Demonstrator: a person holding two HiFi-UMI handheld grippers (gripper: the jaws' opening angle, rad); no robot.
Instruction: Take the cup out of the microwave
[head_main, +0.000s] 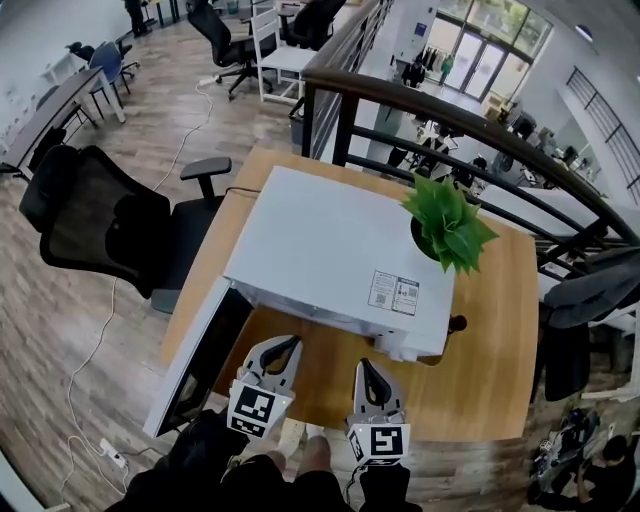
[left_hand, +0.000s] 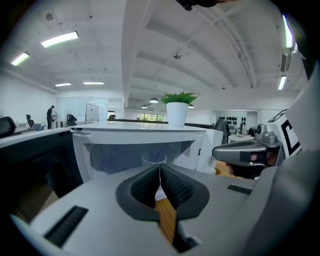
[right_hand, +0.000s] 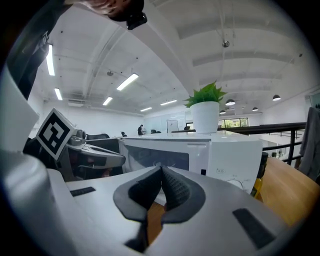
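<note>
Both the left gripper (head_main: 288, 345) and the right gripper (head_main: 366, 366) are hovering over the near edge of the wooden surface (head_main: 485, 370), just before the microwave (head_main: 340, 250). Its door (head_main: 195, 355) is hanging open leftward, past the surface's edge, near a black chair (head_main: 110, 225). Each gripper's jaws are pressing together, empty. The clear cup (left_hand: 153, 159) is standing inside the open cavity, untouched
</note>
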